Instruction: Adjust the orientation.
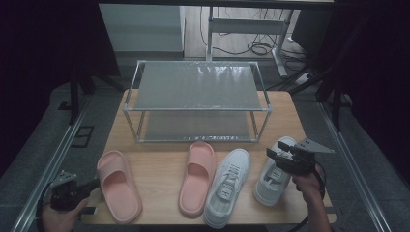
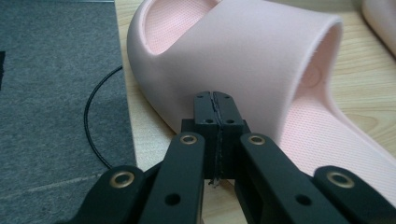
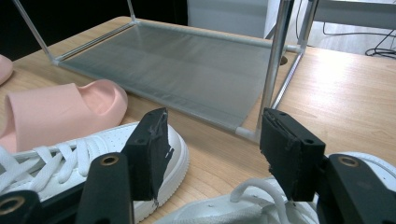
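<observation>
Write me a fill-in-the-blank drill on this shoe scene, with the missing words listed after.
1. The left gripper has its jaws ____, right beside the left slipper.
2. The right gripper hangs ____ over the right sneaker.
3. The rack has ____ shelves.
4. The two slippers are ____ in colour.

Missing words: shut; open; two; pink

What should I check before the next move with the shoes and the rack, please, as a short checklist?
1. Right claw open: ok, jaws stand wide apart.
2. Right claw over the right white lace-up sneaker: ok, laces lie below the jaws.
3. Left claw open for a grasp: not ok, jaws are shut.
4. Left claw near the left pink foam slide sandal: ok; contact cannot tell.
5. Shelves of the grey metal-framed shoe rack free: ok.
</observation>
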